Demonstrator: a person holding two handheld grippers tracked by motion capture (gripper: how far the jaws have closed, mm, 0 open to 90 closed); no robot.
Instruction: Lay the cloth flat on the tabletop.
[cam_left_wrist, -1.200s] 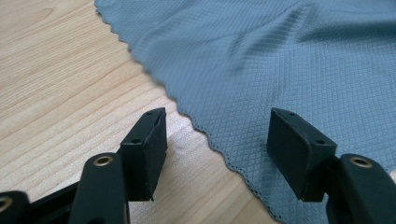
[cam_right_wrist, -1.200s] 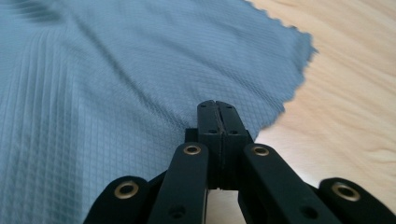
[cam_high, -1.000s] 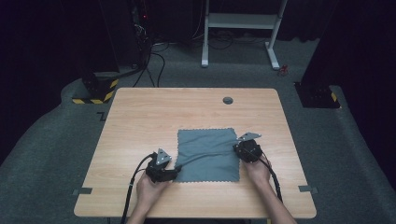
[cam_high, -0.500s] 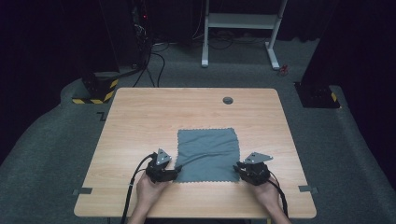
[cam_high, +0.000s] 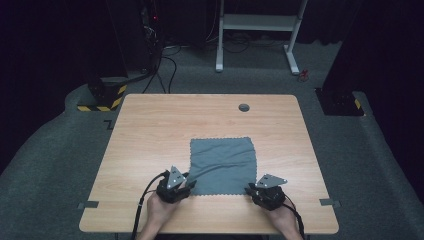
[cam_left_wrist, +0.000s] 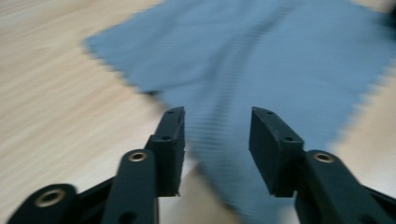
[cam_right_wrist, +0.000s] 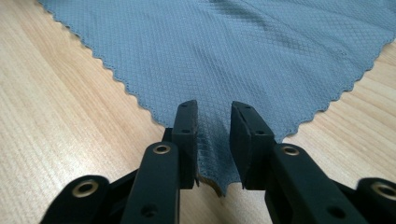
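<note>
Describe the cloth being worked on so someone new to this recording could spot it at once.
On the light wooden table, look at the near half, just right of centre. There lies a flat, square, grey-blue woven cloth with scalloped edges, its two near corners between the jaws of two black grippers. It is the one soft item on the tabletop.

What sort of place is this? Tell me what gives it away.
Probably a lab or recording studio, not a home. A bare wooden table stands on grey carpet between black curtains, with cables and a hazard-striped base behind it, and a person works a grey cloth using handheld grippers.

Matt waffle-textured cloth, wood-grain table
</note>
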